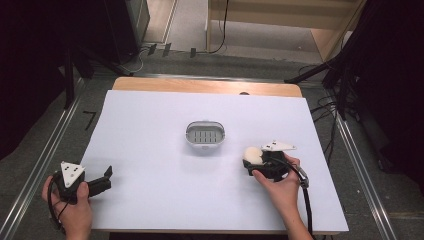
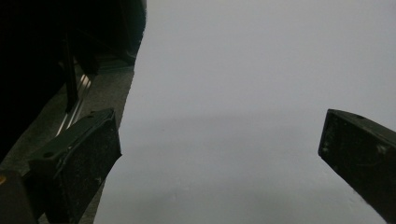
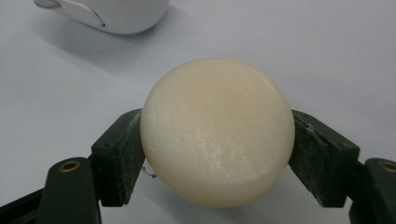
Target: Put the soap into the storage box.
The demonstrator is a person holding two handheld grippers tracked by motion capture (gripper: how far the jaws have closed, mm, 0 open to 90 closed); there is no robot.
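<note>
Right gripper [image 3: 217, 154] jaws clamped on round soap [image 3: 217, 130]; slick curved sides may squirt out before soap dish [image 1: 205, 135]. Left gripper [image 2: 219, 154] jaws wide apart, empty.

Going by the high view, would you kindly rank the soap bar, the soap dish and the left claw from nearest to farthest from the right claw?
1. Soap bar: clamped in the right claw.
2. Soap dish: up-left, at the table's middle.
3. Left claw: far left, near the front edge.
</note>
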